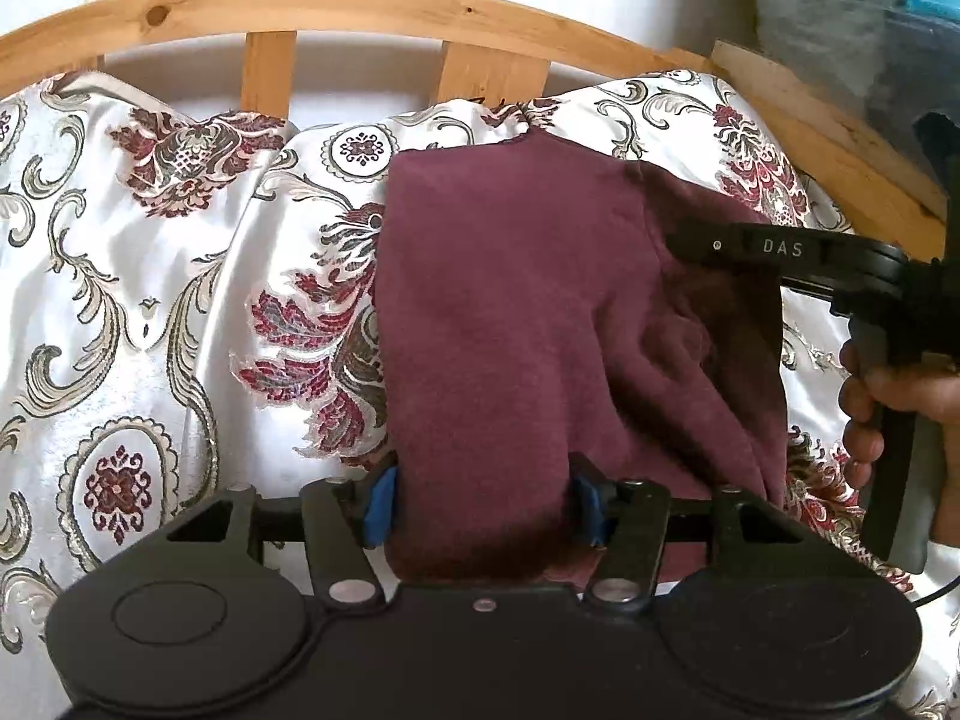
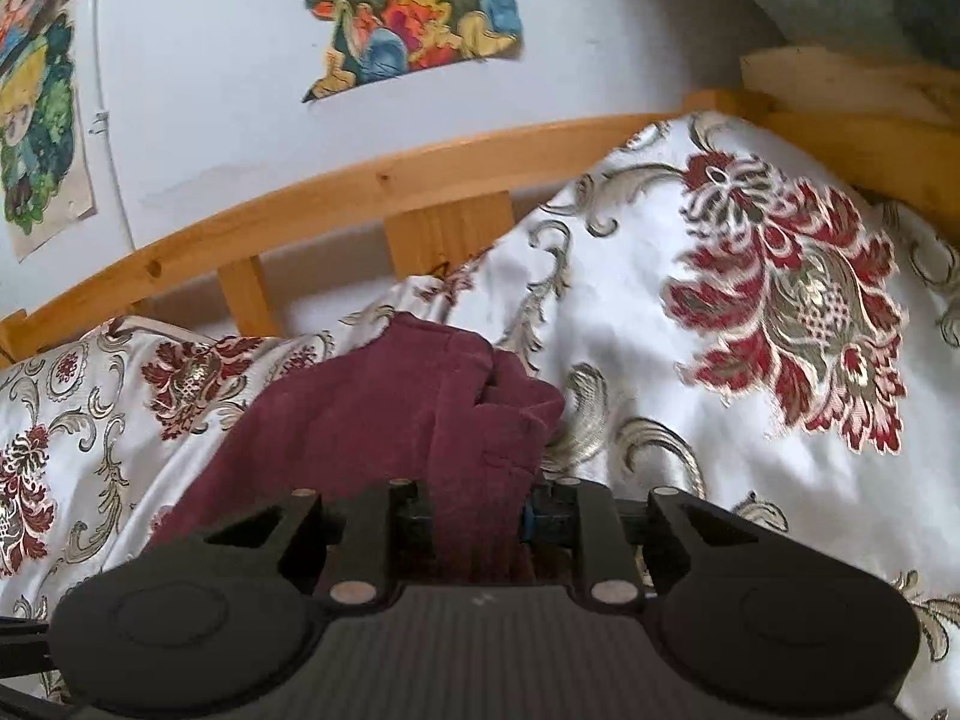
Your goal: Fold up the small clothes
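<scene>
Bed (image 1: 120, 324): carried everything; wooden frame (image 1: 300, 6) with a curved top rail and upright slats along its far edge, against a white wall (image 2: 210, 90).

Bedspread (image 2: 690, 360): white satin with red and gold floral medallions and grey scrolls; covered the bed, rumpled toward the far edge.

Wall pictures (image 2: 414, 18): colourful paper prints stuck to the wall above the rail; one near the middle, another at the left edge of the right wrist view.

Maroon garment (image 1: 510, 312): small fleecy piece, lay on the bedspread near the far right corner of the bed, reaching from the near side up toward the frame; its right part was bunched in folds and shadowed. Near edge was drawn up into both claws.

Left claw (image 1: 486, 501): black, with blue pads (image 1: 381, 504); fingers were moderately spread, the garment's near edge filling the gap between them and touching both pads. Whether the pads truly pressed the cloth could not be told.

Right claw (image 2: 474, 513): black; fingers stood narrowly apart, a gathered strip of the garment passing between them and filling the gap; it pinched that cloth. In the left wrist view it reached in from the right over the garment's bunched side, its handle gripped by a hand (image 1: 870, 408).
</scene>
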`<state>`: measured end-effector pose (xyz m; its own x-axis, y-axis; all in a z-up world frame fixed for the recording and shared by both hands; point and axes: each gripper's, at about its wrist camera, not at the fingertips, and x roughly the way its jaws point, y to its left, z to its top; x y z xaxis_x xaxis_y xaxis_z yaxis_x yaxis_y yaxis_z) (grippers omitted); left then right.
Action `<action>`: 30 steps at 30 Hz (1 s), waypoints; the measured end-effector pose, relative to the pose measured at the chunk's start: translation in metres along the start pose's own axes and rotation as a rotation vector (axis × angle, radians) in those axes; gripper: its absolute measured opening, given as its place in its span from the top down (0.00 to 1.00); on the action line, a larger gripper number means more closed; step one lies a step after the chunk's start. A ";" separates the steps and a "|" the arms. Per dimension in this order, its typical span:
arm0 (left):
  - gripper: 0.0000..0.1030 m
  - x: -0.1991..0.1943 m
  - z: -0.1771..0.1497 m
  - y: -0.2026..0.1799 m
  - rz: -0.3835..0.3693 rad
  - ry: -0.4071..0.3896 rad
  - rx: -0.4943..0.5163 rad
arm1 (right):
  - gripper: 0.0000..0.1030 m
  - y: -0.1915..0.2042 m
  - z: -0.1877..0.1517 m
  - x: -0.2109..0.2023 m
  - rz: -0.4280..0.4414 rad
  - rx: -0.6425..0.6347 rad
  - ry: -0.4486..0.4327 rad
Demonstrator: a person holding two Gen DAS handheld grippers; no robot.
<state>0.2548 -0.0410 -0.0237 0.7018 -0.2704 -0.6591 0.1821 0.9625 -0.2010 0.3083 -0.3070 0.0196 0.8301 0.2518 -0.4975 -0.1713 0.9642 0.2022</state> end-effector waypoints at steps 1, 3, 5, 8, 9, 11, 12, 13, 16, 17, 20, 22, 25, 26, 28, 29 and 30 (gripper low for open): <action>0.34 0.000 0.000 -0.002 0.008 0.001 -0.001 | 0.61 0.000 -0.001 0.001 -0.008 0.004 0.001; 0.29 -0.001 0.001 -0.003 0.014 0.008 -0.011 | 0.53 -0.005 -0.003 0.000 -0.021 0.025 0.006; 0.26 0.000 0.002 -0.004 0.012 0.012 -0.019 | 0.41 -0.009 -0.005 -0.001 -0.014 0.042 0.017; 0.19 0.001 0.002 -0.004 0.022 0.019 -0.032 | 0.25 -0.010 -0.007 -0.006 -0.040 0.027 0.022; 0.17 0.001 0.002 -0.003 0.025 0.018 -0.039 | 0.21 -0.010 -0.008 -0.009 -0.043 0.022 0.025; 0.13 -0.002 0.002 -0.003 0.026 0.013 -0.056 | 0.09 -0.009 -0.010 -0.017 -0.039 0.010 0.018; 0.12 -0.003 0.002 -0.003 0.027 0.009 -0.063 | 0.08 -0.008 -0.012 -0.022 -0.037 -0.001 0.008; 0.08 -0.005 0.003 -0.003 0.032 0.004 -0.069 | 0.05 -0.007 -0.012 -0.026 -0.039 -0.013 0.000; 0.05 -0.014 0.005 -0.004 0.050 -0.016 -0.081 | 0.00 -0.003 -0.015 -0.040 -0.057 -0.038 -0.025; 0.04 -0.018 0.005 -0.005 0.053 -0.023 -0.077 | 0.00 -0.001 -0.016 -0.045 -0.063 -0.047 -0.035; 0.02 -0.031 0.007 -0.012 0.090 -0.064 -0.043 | 0.00 0.005 -0.020 -0.061 -0.080 -0.074 -0.058; 0.01 -0.041 0.007 -0.020 0.112 -0.095 -0.005 | 0.00 0.008 -0.022 -0.074 -0.087 -0.087 -0.077; 0.01 -0.056 0.007 -0.031 0.123 -0.134 0.051 | 0.00 0.014 -0.025 -0.096 -0.105 -0.095 -0.115; 0.01 -0.062 0.005 -0.036 0.124 -0.148 0.071 | 0.00 0.016 -0.026 -0.104 -0.109 -0.097 -0.129; 0.01 -0.070 0.002 -0.043 0.127 -0.166 0.098 | 0.00 0.020 -0.027 -0.120 -0.116 -0.098 -0.158; 0.01 -0.075 0.000 -0.047 0.132 -0.170 0.111 | 0.00 0.022 -0.027 -0.128 -0.116 -0.100 -0.173; 0.01 -0.079 -0.002 -0.050 0.136 -0.174 0.120 | 0.00 0.024 -0.028 -0.137 -0.118 -0.103 -0.188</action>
<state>0.1892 -0.0677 0.0370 0.8315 -0.1405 -0.5375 0.1509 0.9882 -0.0250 0.1761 -0.3159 0.0690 0.9302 0.1269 -0.3444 -0.1129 0.9918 0.0603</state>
